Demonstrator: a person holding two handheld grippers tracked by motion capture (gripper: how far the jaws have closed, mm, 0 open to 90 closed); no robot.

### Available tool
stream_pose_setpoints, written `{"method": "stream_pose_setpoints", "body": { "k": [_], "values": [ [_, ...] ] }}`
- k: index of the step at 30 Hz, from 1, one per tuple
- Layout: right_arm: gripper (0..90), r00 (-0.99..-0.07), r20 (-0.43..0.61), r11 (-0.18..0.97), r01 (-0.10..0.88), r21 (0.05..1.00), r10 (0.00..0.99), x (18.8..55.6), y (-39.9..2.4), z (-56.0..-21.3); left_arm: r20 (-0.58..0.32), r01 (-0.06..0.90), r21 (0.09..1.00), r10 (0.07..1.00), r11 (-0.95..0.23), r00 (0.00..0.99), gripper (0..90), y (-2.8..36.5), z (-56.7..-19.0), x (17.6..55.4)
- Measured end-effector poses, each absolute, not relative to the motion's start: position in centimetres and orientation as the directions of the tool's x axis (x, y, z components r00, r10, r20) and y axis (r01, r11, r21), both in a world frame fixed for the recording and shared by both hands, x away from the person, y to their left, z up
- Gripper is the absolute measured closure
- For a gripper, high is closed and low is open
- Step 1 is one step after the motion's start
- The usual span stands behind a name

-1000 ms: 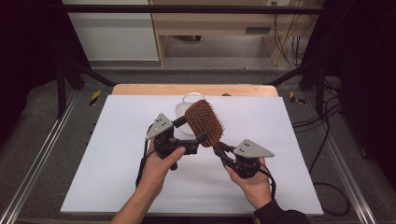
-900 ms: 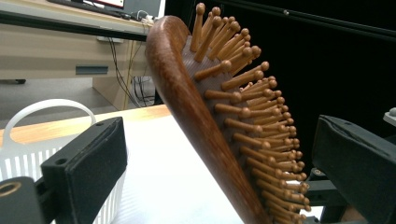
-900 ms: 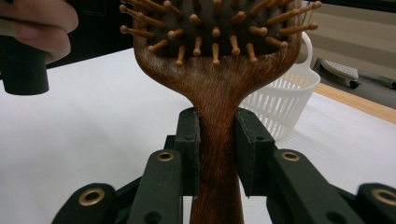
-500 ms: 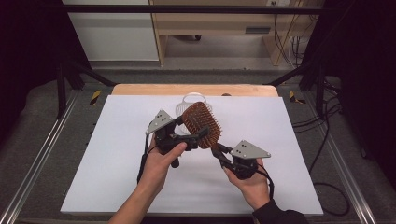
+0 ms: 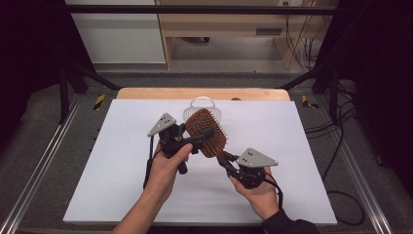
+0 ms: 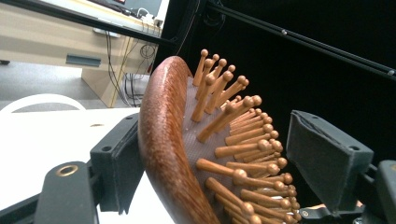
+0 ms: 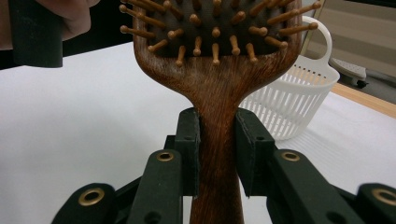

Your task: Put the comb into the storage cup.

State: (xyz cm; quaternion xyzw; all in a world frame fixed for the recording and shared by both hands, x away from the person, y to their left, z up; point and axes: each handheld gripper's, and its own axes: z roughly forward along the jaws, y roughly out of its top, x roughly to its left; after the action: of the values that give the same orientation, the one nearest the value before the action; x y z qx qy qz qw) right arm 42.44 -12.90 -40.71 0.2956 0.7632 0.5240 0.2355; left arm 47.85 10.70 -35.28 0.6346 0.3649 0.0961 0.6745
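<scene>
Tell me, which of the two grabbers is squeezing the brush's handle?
The right gripper: its jaws clamp the wooden hairbrush by the handle. The left gripper sits around the brush's head instead, its jaws just been closing, one pad clear of the bristles.

White slatted basket [image 5: 202,110] (looped handle) on white table sheet [image 5: 112,161]

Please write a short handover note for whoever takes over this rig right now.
Right gripper: shut on the handle of the wooden hairbrush, holding it above the white sheet.
Left gripper: jaws have just been closing around the brush head; one pad is at the wooden back, the other is still short of the bristles.
White basket: just behind the brush, upright.
Done: brush lifted.
Left: finish the left grip, then probably move the brush to the basket.
</scene>
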Motion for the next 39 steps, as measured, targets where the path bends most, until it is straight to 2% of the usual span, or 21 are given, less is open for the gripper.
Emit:
{"method": "stream_pose_setpoints", "body": {
  "k": [6, 18, 39],
  "values": [
    [73.0, -0.720, -0.040, 0.272, 0.210, 0.939, 0.693, 42.5, -12.8, -40.9, -0.406, 0.358, 0.912, 0.578, 0.203, 0.707, 36.8, 11.0, -35.2, 48.0],
    [72.9, -0.727, -0.009, 0.266, 0.240, 0.934, 0.687, 42.7, -12.2, -41.4, -0.493, 0.446, 0.865, 0.564, 0.231, 0.663, 48.9, 11.5, -35.0, 48.1],
    [72.3, -0.740, 0.060, 0.215, 0.271, 0.938, 0.670, 43.1, -12.6, -41.7, -0.471, 0.442, 0.875, 0.554, 0.198, 0.686, 52.8, 10.6, -34.1, 48.1]
  ]
}}
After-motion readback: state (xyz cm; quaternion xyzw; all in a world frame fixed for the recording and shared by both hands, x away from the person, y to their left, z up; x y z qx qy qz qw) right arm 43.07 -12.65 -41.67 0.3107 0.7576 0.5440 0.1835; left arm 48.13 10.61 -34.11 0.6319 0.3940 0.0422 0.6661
